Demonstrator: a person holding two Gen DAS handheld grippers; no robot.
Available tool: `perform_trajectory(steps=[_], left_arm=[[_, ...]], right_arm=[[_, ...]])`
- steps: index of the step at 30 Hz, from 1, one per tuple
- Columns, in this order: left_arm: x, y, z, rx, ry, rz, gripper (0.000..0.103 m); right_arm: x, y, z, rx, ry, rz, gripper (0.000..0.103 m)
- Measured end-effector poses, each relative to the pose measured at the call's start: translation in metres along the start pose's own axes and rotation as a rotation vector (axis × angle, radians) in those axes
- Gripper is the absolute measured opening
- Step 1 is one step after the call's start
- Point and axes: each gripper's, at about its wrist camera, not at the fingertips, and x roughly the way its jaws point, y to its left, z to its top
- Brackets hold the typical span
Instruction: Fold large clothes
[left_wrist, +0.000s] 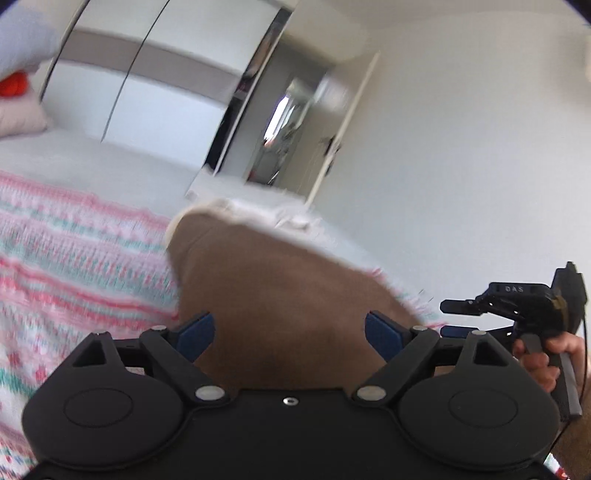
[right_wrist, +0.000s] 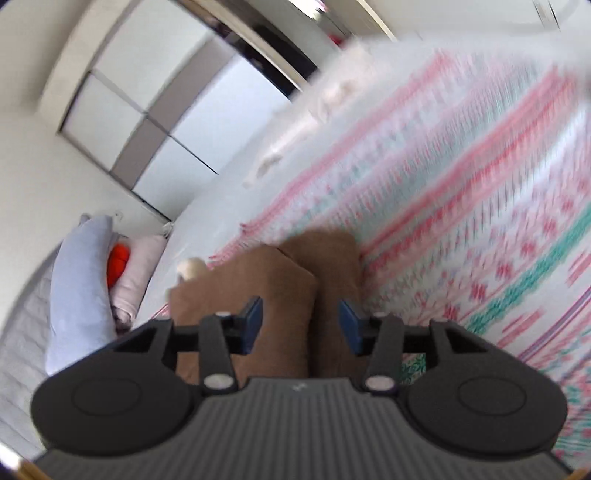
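Note:
A brown garment (left_wrist: 280, 280) with a cream fleece lining lies on a pink, white and teal patterned blanket (left_wrist: 74, 258) on the bed. My left gripper (left_wrist: 290, 332) hangs over its near part, jaws wide open, blue pads apart from the cloth. At the right edge of the left wrist view a hand (left_wrist: 543, 362) holds my right gripper (left_wrist: 452, 318), which points left. In the right wrist view the brown garment (right_wrist: 273, 288) lies folded in layers. My right gripper (right_wrist: 301, 323) stands partly open above it, its pads not pressing on the cloth.
A pale blue pillow (right_wrist: 77, 288), a pink pillow (right_wrist: 136, 273) and something orange (right_wrist: 118, 262) sit at the head of the bed. White wardrobe doors (left_wrist: 155, 99) and an open doorway (left_wrist: 284, 140) stand beyond the bed. A white wall (left_wrist: 461, 166) is on the right.

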Motion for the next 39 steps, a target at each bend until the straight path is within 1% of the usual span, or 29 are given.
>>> perform_trajectory(steps=[2, 4, 5, 6, 7, 8, 9, 10, 12, 13, 14, 16, 20, 22, 23, 24, 26, 28, 31, 33, 34, 36, 37, 38, 39], left_arm=[[-0.010, -0.011, 0.002, 0.040, -0.029, -0.043, 0.085], [-0.015, -0.023, 0.000, 0.081, -0.034, -0.084, 0.078], [-0.015, -0.031, -0.003, 0.110, -0.019, -0.106, 0.076], [-0.015, -0.038, -0.007, 0.147, 0.003, -0.128, 0.074], [-0.014, -0.046, -0.012, 0.186, 0.033, -0.147, 0.070], [-0.012, -0.051, -0.019, 0.218, 0.077, -0.166, 0.067], [-0.008, -0.053, -0.027, 0.238, 0.133, -0.178, 0.064], [-0.007, -0.054, -0.038, 0.266, 0.157, -0.173, 0.061], [-0.005, -0.057, -0.057, 0.366, 0.189, -0.150, 0.060], [-0.008, -0.059, -0.065, 0.408, 0.186, -0.142, 0.058], [-0.011, -0.062, -0.067, 0.420, 0.180, -0.134, 0.058], [-0.020, -0.065, -0.064, 0.386, 0.181, -0.129, 0.058], [-0.045, -0.076, -0.050, 0.345, 0.183, -0.106, 0.061], [-0.053, -0.078, -0.043, 0.305, 0.194, -0.058, 0.062], [-0.055, -0.079, -0.041, 0.283, 0.206, -0.032, 0.065], [-0.056, -0.081, -0.039, 0.264, 0.222, 0.000, 0.067], [-0.060, -0.083, -0.040, 0.232, 0.257, 0.061, 0.068], [-0.065, -0.086, -0.041, 0.209, 0.283, 0.108, 0.070], [-0.075, -0.089, -0.040, 0.184, 0.300, 0.189, 0.082], [-0.082, -0.090, -0.040, 0.159, 0.304, 0.232, 0.084], [-0.085, -0.090, -0.040, 0.147, 0.309, 0.254, 0.084], [-0.089, -0.090, -0.041, 0.130, 0.322, 0.304, 0.087], [-0.091, -0.090, -0.043, 0.123, 0.328, 0.332, 0.096], [-0.093, -0.090, -0.043, 0.115, 0.334, 0.357, 0.101], [-0.095, -0.091, -0.045, 0.105, 0.337, 0.372, 0.102]], right_arm=[[-0.016, 0.028, -0.014, -0.114, -0.024, 0.015, 0.046], [-0.030, 0.057, -0.032, -0.232, -0.020, 0.036, 0.046], [-0.032, 0.070, -0.045, -0.288, -0.008, 0.040, 0.046], [-0.023, 0.089, -0.055, -0.346, 0.007, 0.035, 0.045], [-0.021, 0.100, -0.066, -0.406, 0.021, 0.018, 0.045], [-0.016, 0.105, -0.077, -0.461, 0.035, -0.018, 0.042], [-0.011, 0.107, -0.086, -0.495, 0.052, -0.074, 0.041], [-0.004, 0.105, -0.092, -0.503, 0.069, -0.143, 0.036], [0.008, 0.085, -0.102, -0.523, 0.089, -0.245, 0.017], [0.012, 0.076, -0.106, -0.550, 0.095, -0.279, 0.017], [0.013, 0.072, -0.109, -0.574, 0.092, -0.292, 0.017], [0.006, 0.074, -0.115, -0.609, 0.069, -0.288, 0.017], [-0.017, 0.082, -0.123, -0.632, 0.012, -0.291, 0.024], [-0.031, 0.086, -0.123, -0.606, -0.013, -0.300, 0.035], [-0.037, 0.085, -0.121, -0.585, -0.021, -0.309, 0.045], [-0.046, 0.087, -0.120, -0.571, -0.028, -0.318, 0.051], [-0.058, 0.093, -0.122, -0.560, -0.043, -0.333, 0.052], [-0.067, 0.098, -0.127, -0.565, -0.061, -0.345, 0.055], [-0.078, 0.105, -0.135, -0.581, -0.078, -0.351, 0.062], [-0.085, 0.109, -0.141, -0.582, -0.083, -0.354, 0.069], [-0.089, 0.110, -0.144, -0.581, -0.087, -0.357, 0.071], [-0.095, 0.113, -0.150, -0.580, -0.097, -0.366, 0.080], [-0.097, 0.114, -0.154, -0.578, -0.101, -0.374, 0.081], [-0.100, 0.115, -0.156, -0.575, -0.104, -0.378, 0.081], [-0.102, 0.117, -0.160, -0.572, -0.106, -0.381, 0.084]])
